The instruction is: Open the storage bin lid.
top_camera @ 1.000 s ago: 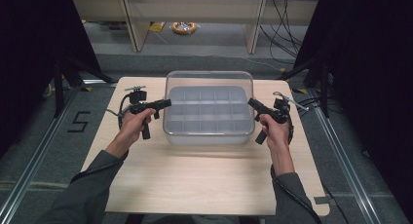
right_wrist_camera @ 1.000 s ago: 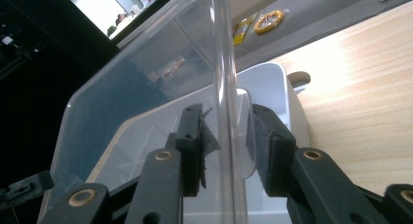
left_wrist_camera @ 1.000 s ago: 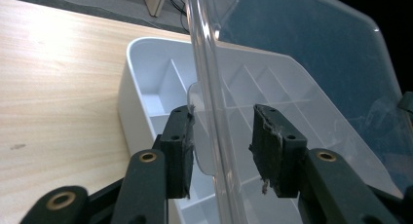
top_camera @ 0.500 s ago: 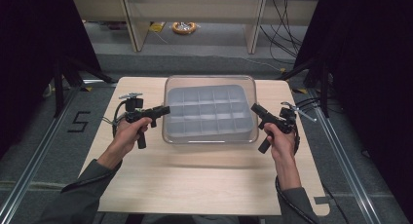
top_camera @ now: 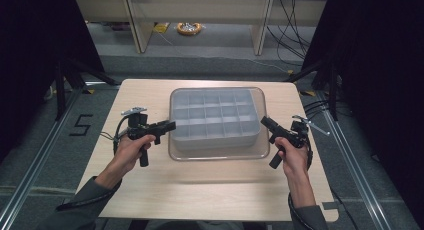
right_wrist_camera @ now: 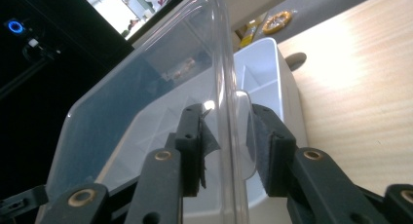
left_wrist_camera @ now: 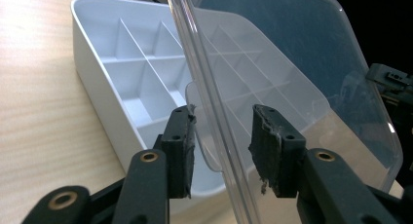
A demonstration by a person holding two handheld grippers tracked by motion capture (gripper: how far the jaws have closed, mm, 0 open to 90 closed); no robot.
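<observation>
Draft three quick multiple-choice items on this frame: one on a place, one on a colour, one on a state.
1. Where does the left gripper grip the clear lid?
A. at its left end
B. at its far long edge
C. at its middle

2. What colour is the compartment box?
A. red
B. white
C. black

3. What state is the lid in?
A. lying on the floor
B. snapped onto the box, untouched
C. held at both ends over the box

Answers:
1 A: the high view shows that gripper's jaws at the lid's left end.
2 B: both gripper views show white walls and dividers.
3 C: each gripper view shows its jaws closed on the lid's rim, with the right gripper at the opposite end.
</observation>
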